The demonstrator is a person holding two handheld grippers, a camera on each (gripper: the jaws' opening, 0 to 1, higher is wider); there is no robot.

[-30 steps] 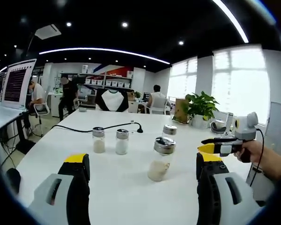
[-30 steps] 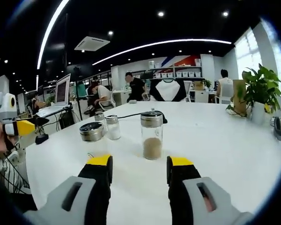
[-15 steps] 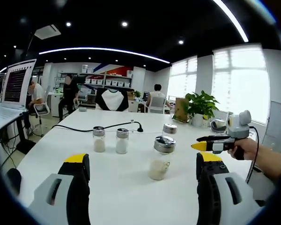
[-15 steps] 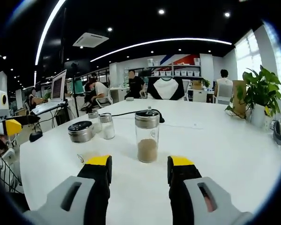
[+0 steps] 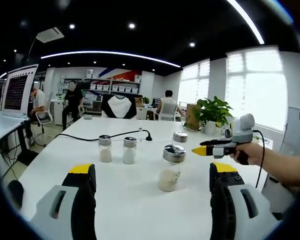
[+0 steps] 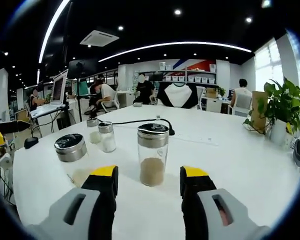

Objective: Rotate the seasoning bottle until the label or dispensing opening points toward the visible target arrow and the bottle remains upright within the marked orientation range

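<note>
The wide white counter carries four jars, and the task's one, a clear glass seasoning bottle with a steel cap and brown powder, stands upright just ahead of the right hand-held gripper, whose jaws are spread wide to either side, lined up to close on it for turning. The left hand-held gripper is likewise wide and holds nothing, facing a tilted-looking steel-capped jar of pale powder. Two small salt shakers stand farther back, apart from the work; I see no target arrow.

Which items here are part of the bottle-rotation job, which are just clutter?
Job:
seasoning bottle with brown powder, ahead of the open right gripper
left gripper, open

Lying about:
tilted shaker
two small shakers
black cable
potted plant
</note>
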